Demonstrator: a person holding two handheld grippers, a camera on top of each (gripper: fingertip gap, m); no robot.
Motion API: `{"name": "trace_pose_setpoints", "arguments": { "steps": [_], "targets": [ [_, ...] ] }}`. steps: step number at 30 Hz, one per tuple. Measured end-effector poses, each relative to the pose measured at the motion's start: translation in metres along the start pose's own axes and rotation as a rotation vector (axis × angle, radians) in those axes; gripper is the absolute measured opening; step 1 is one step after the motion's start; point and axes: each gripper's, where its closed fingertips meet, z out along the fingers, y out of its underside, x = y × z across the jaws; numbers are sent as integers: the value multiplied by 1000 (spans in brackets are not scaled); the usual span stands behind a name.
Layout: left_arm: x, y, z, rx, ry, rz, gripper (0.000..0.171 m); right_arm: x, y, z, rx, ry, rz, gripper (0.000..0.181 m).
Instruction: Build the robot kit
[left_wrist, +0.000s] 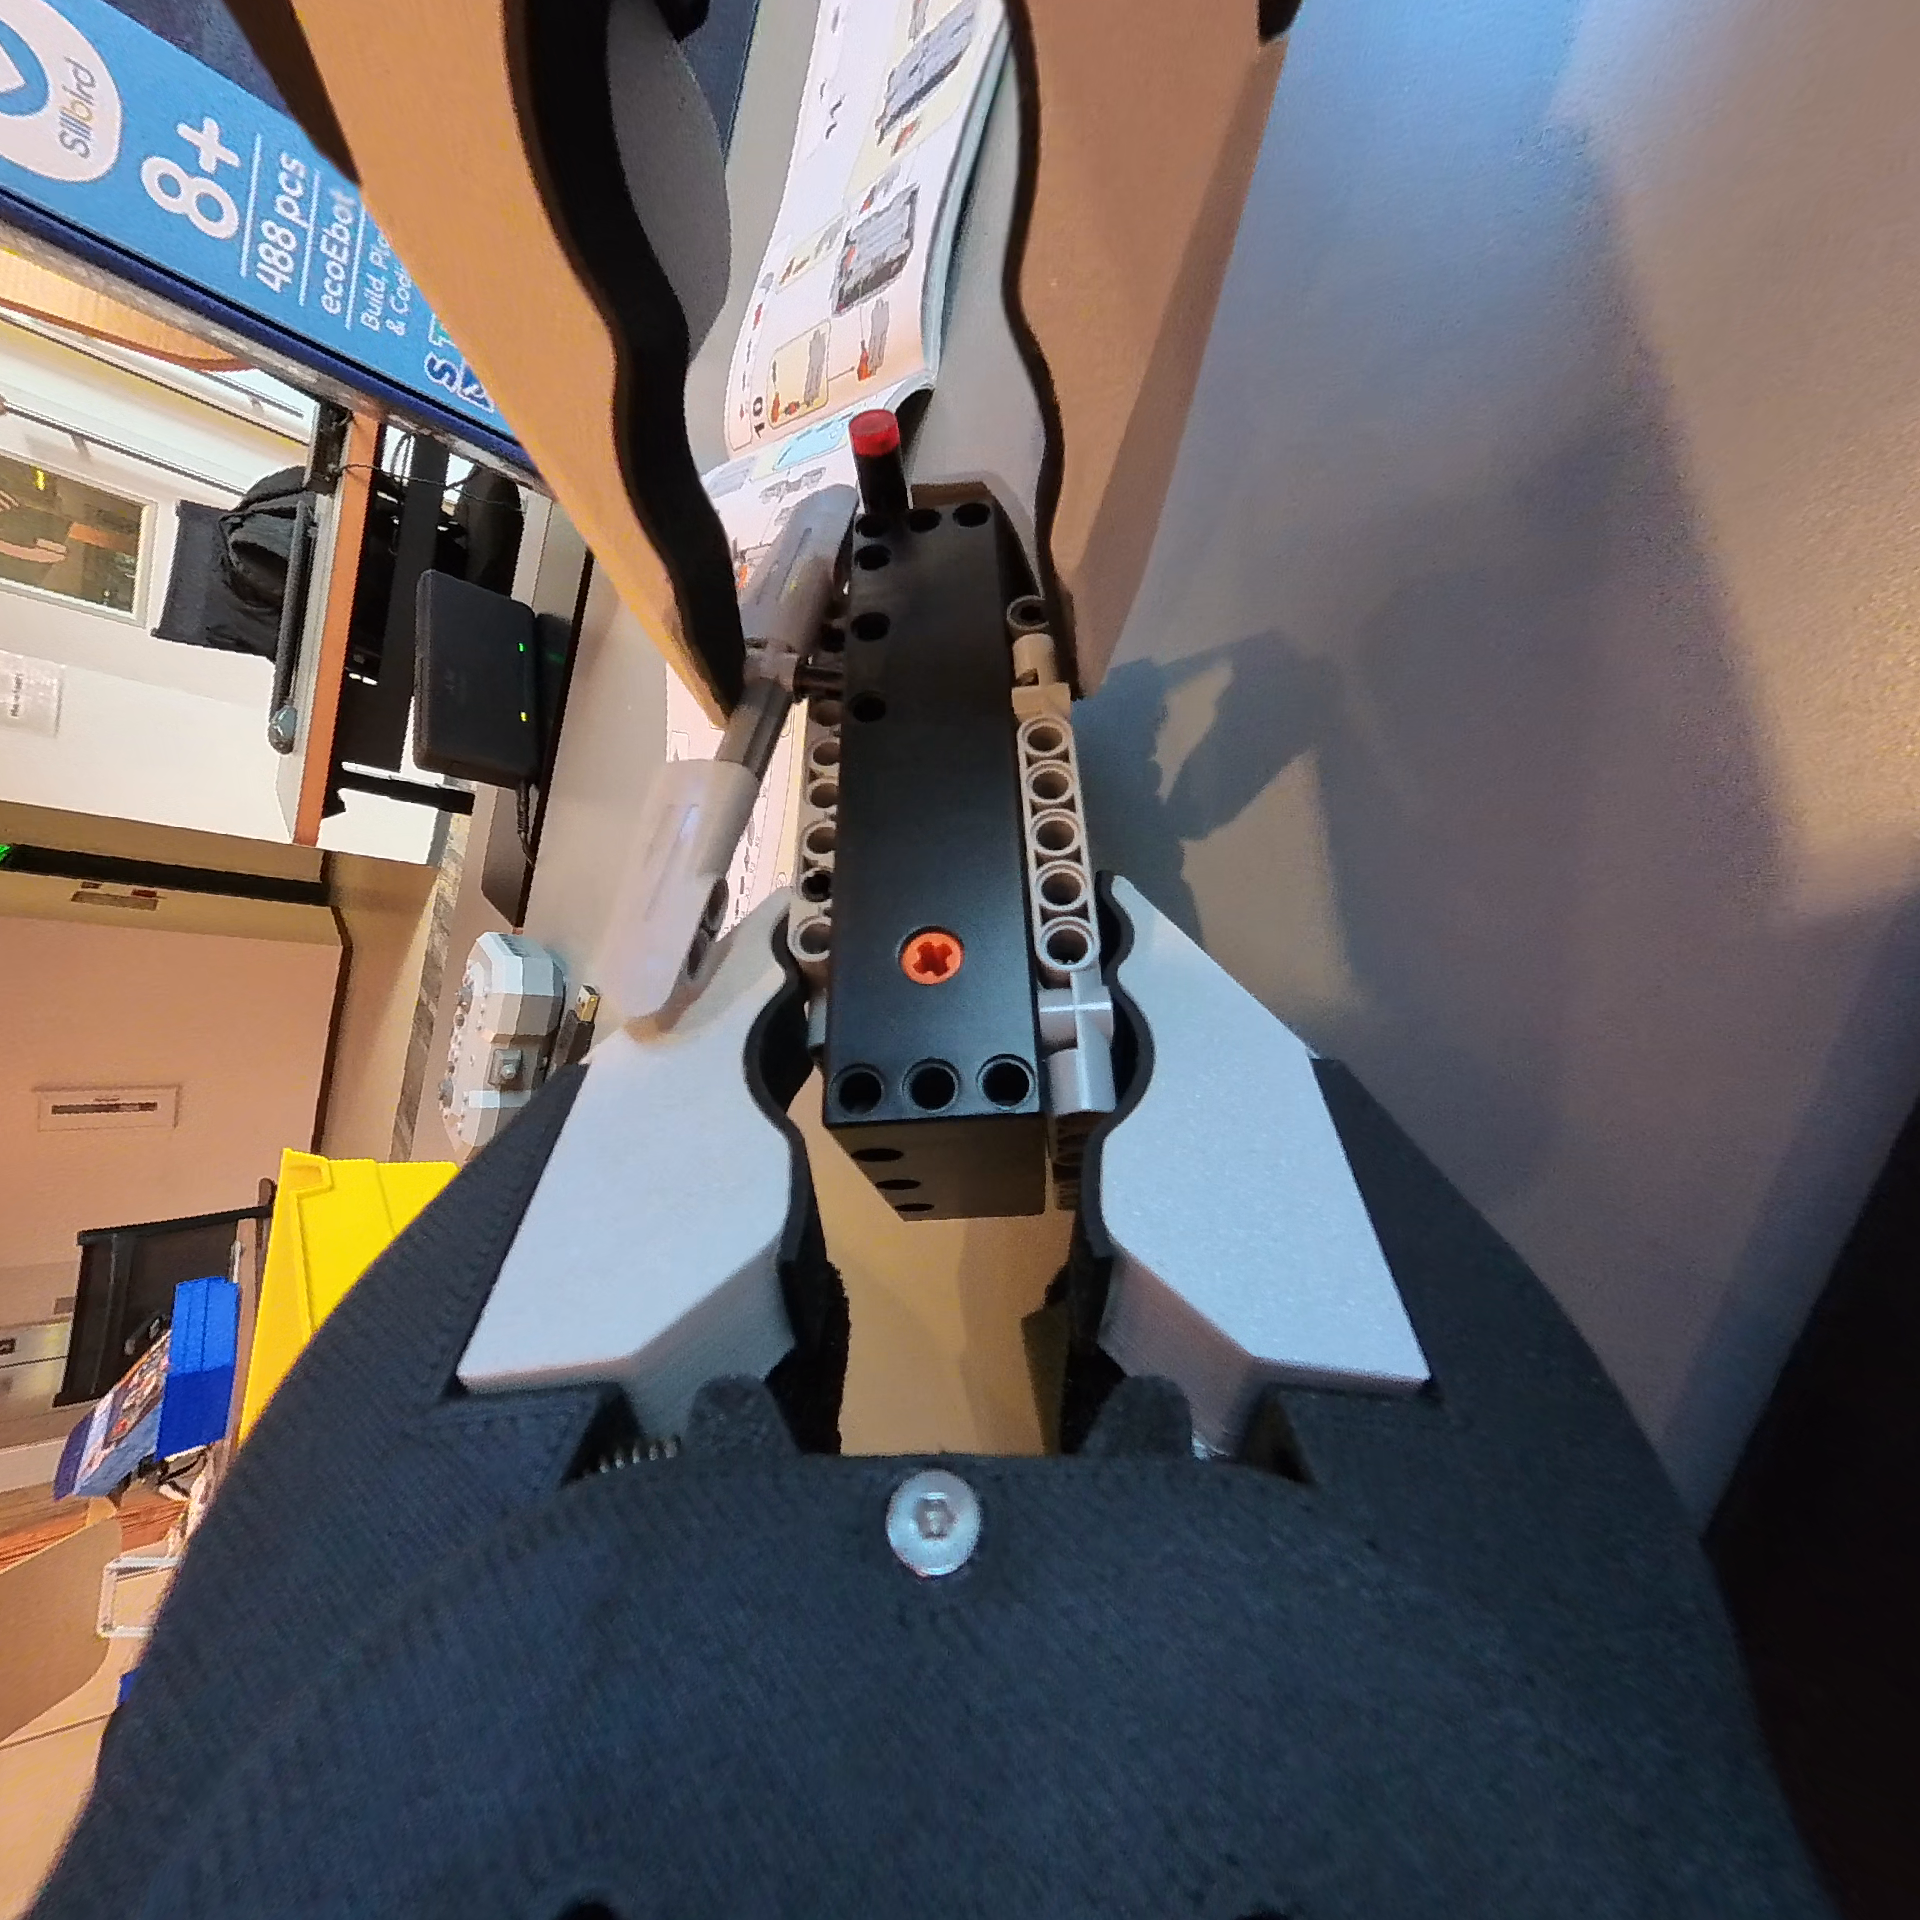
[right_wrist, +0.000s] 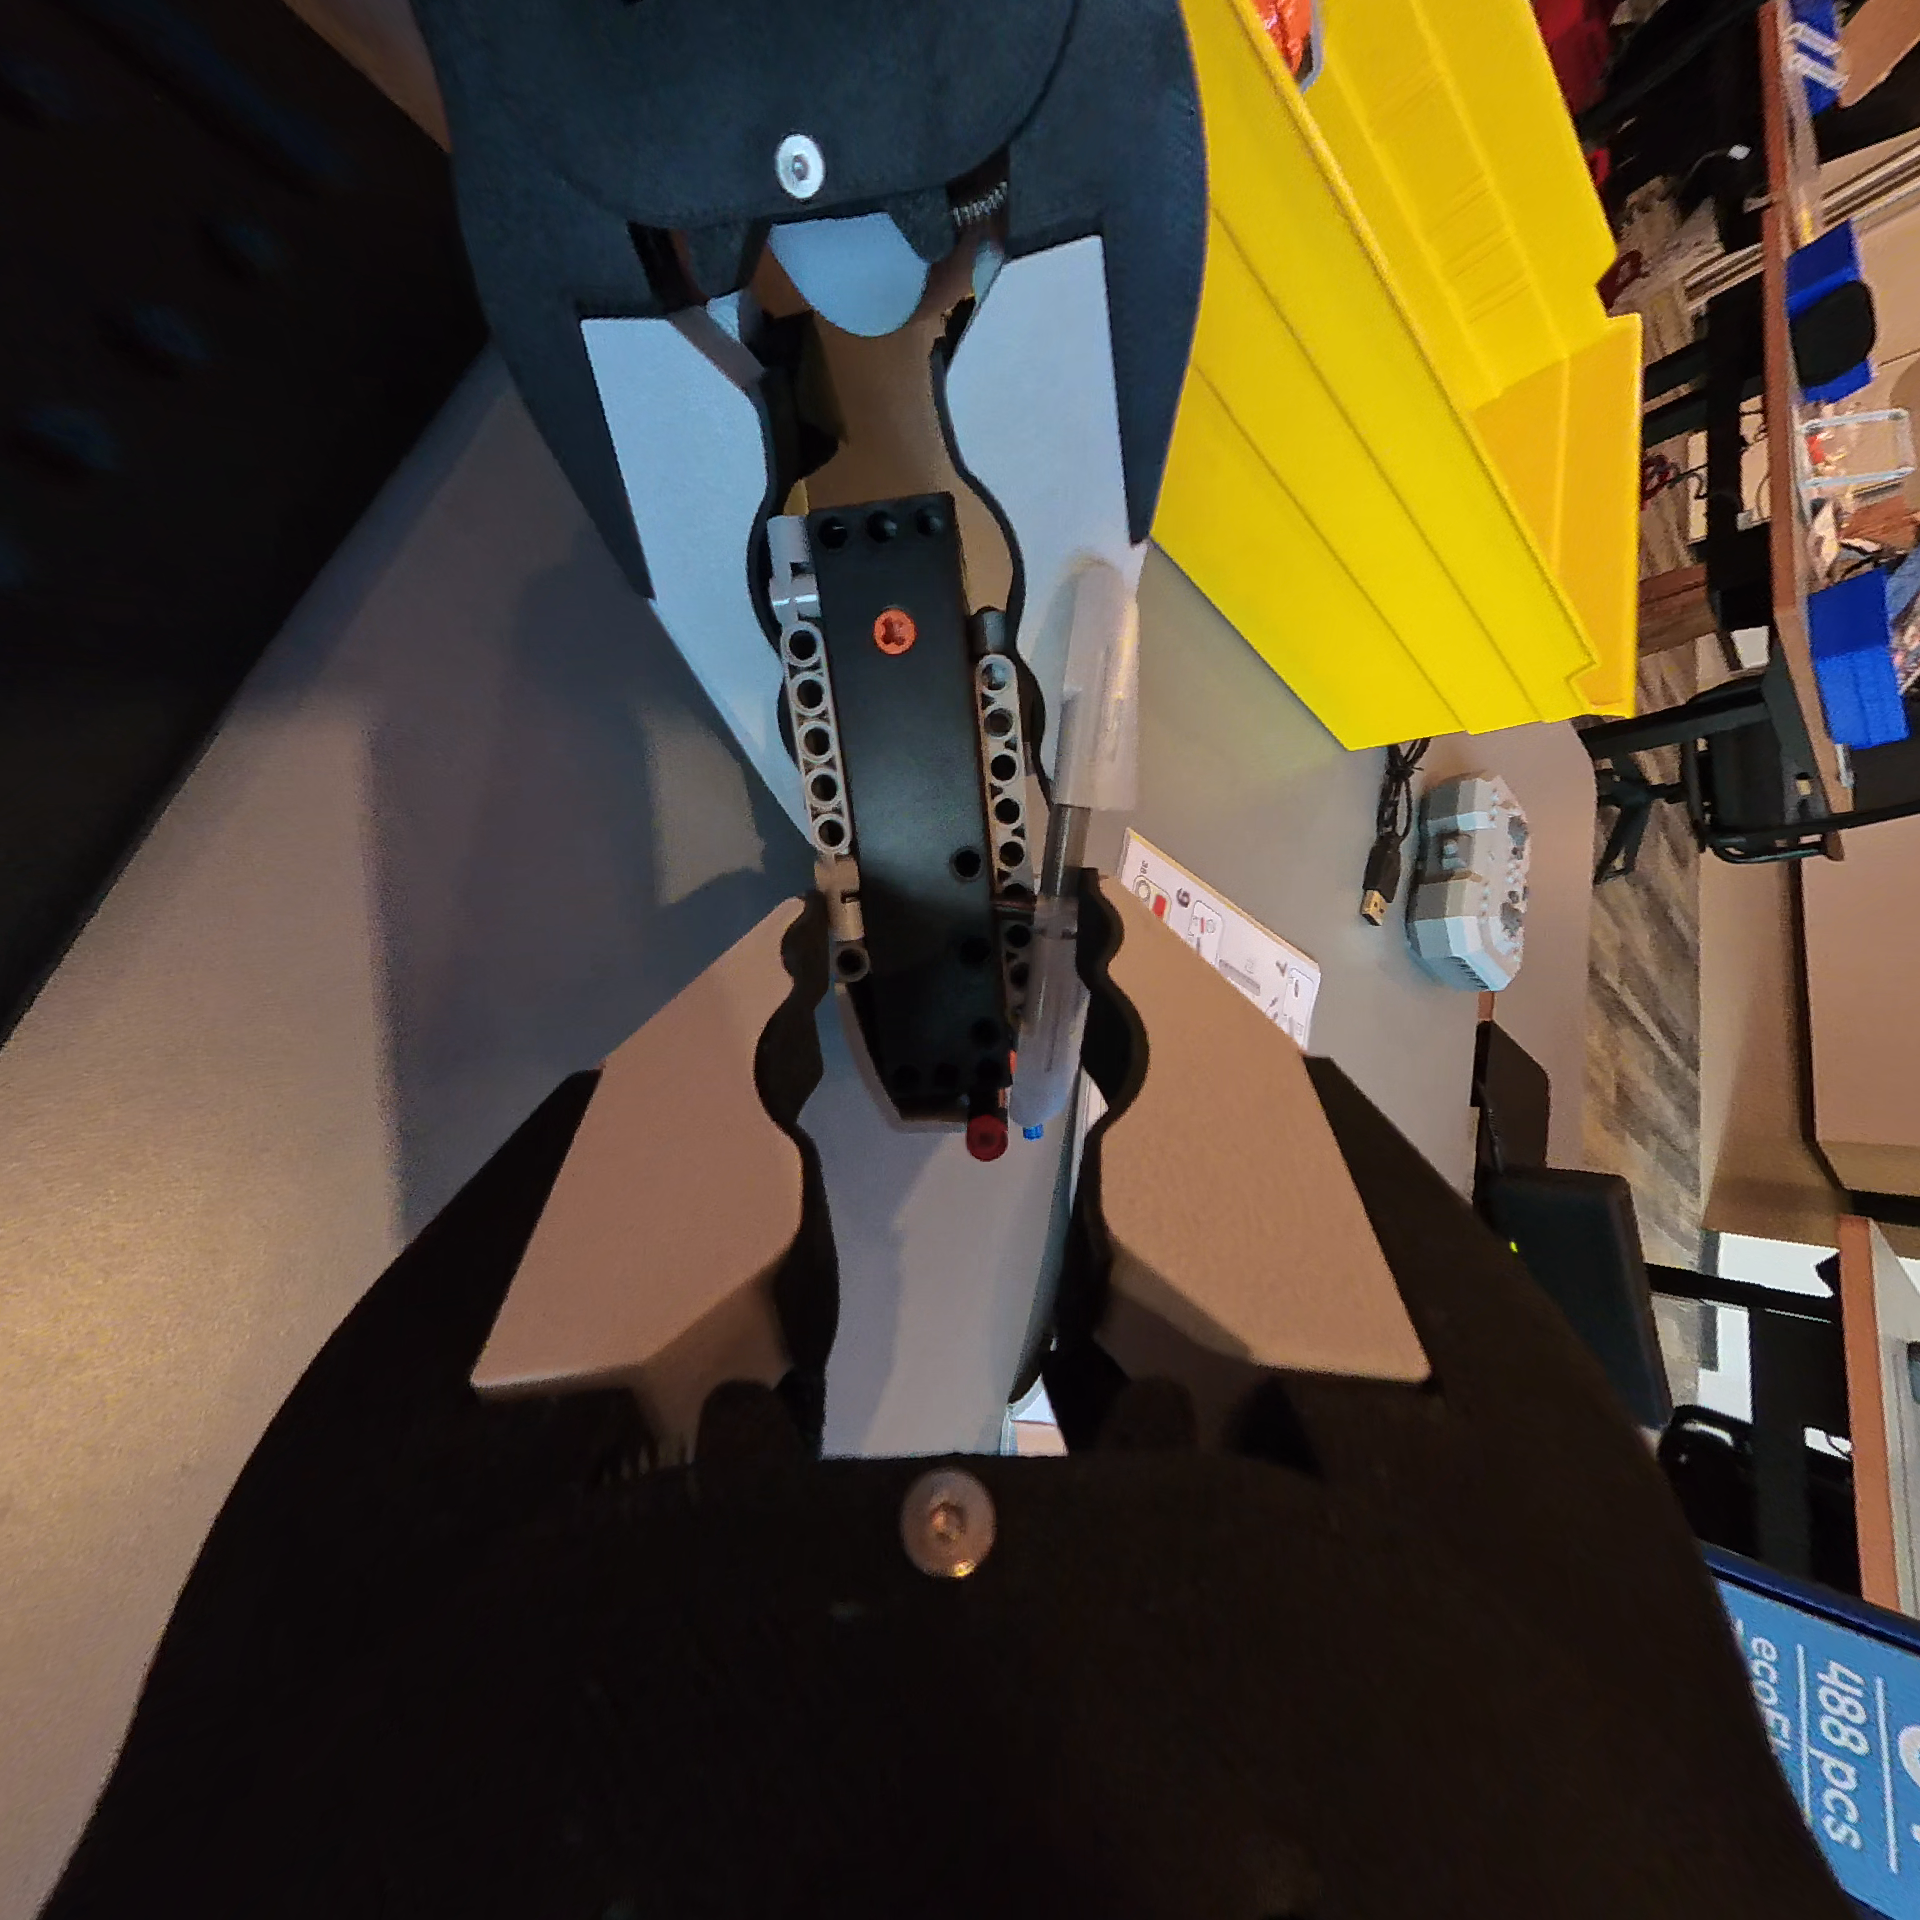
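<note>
A black brick-built block (left_wrist: 935, 831) with an orange cross hub, grey holed beams (left_wrist: 1060, 831) along both sides and a red pin (left_wrist: 875, 431) at its far end is held between both grippers above the grey table (left_wrist: 1455, 520). My left gripper (left_wrist: 940, 935) is shut on its near end. My right gripper (left_wrist: 899, 686) faces it and clamps the far end. In the right wrist view, my right gripper (right_wrist: 945, 914) is shut on the block (right_wrist: 904, 748) near the red pin (right_wrist: 985, 1141), and the left gripper (right_wrist: 894, 582) holds the other end. A pale rod-like part (right_wrist: 1091, 707) hangs along one side.
An open instruction booklet (left_wrist: 852, 239) lies on the table beyond the block. A yellow bin (right_wrist: 1403, 364), a grey control hub (right_wrist: 1470, 883) with a cable, a black device (right_wrist: 1558, 1247) and a blue box (right_wrist: 1829, 1714) stand along one side. Shelves lie farther off. The grippers are tip to tip, or close to it.
</note>
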Motion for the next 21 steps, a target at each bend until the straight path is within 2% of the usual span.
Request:
{"name": "trace_pose_setpoints", "arguments": {
  "steps": [9,21],
  "targets": [
    [0,-1,0,6,6,-7,51,-1,2,1,-1,7,-32,48],
    [1,-1,0,21,-3,1,51,-1,1,0,89,70,-63,47]
  ]
}}
